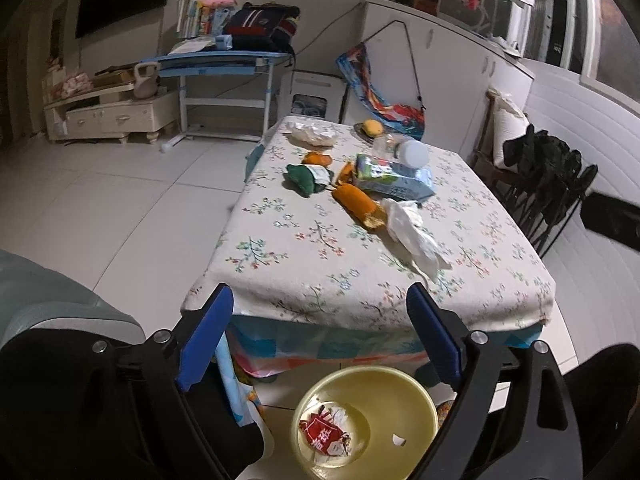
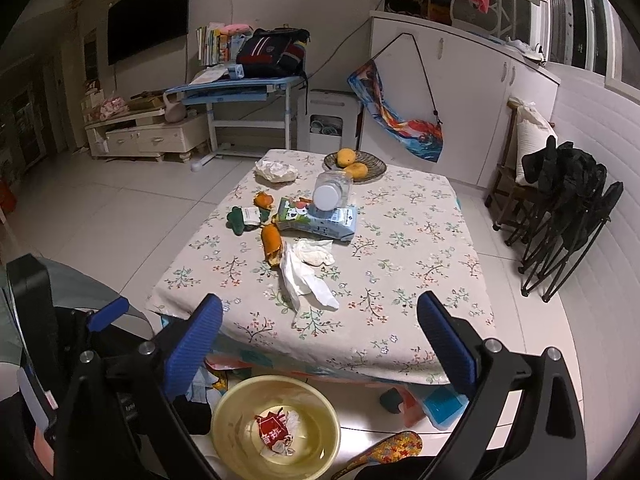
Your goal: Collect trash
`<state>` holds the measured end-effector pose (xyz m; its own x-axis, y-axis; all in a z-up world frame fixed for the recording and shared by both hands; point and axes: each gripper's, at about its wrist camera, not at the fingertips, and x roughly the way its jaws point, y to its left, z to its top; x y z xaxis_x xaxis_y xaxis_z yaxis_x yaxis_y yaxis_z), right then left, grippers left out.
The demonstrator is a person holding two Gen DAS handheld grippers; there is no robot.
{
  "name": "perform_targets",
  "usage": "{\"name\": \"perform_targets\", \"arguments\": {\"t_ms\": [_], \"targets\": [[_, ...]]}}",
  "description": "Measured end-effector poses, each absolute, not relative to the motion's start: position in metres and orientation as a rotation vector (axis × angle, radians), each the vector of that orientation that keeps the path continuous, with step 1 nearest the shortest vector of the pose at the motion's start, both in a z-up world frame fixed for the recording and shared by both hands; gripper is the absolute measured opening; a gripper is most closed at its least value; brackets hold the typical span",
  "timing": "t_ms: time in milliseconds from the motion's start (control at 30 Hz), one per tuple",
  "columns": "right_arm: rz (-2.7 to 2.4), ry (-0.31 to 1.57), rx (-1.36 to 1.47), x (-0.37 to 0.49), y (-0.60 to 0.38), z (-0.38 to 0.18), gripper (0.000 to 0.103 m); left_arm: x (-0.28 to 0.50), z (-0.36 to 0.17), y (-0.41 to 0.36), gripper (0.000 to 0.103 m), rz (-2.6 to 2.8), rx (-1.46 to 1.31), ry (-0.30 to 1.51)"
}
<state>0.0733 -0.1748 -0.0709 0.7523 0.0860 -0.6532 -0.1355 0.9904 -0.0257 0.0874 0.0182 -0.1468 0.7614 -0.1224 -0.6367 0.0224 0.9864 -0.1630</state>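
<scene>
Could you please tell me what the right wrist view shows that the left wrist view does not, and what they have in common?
Only the right wrist view shows the fruit plate clearly, holding two yellow fruits, and a patterned slipper on the floor. Only the left wrist view shows a small white scrap in the basin. Both show the yellow basin holding a red wrapper, the table with orange peel, tissue, a blue packet and a plastic bottle, and open, empty jaws.

We look down from both hands at the near table (image 1: pixel 360 280) edge; both views share the yellow bowl (image 2: pixel 240 408).
</scene>
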Motion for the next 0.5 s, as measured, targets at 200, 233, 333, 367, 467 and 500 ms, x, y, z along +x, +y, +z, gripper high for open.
{"name": "perform_targets", "arguments": {"t_ms": [200,233,333,367,467,500], "targets": [[0.138,0.726,-0.074,0.084,-0.171,-0.077,0.094,0.107,-0.143,0.026,0.086,-0.054,-0.171,0.696],[0.140,0.731,-0.074,0.086,-0.171,-0.079,0.094,0.111,-0.143,0.027,0.086,-0.051,-0.175,0.697],[0.145,0.747,-0.070,0.094,-0.170,-0.084,0.094,0.120,-0.143,0.031,0.086,-0.038,-0.188,0.699],[0.148,0.751,-0.068,0.096,-0.170,-0.086,0.094,0.122,-0.144,0.033,0.086,-0.033,-0.193,0.701],[0.164,0.769,-0.054,0.105,-0.171,-0.094,0.094,0.133,-0.146,0.035,0.086,-0.019,-0.201,0.716],[0.171,0.775,-0.050,0.108,-0.172,-0.097,0.094,0.135,-0.147,0.035,0.086,-0.016,-0.202,0.719]]}}
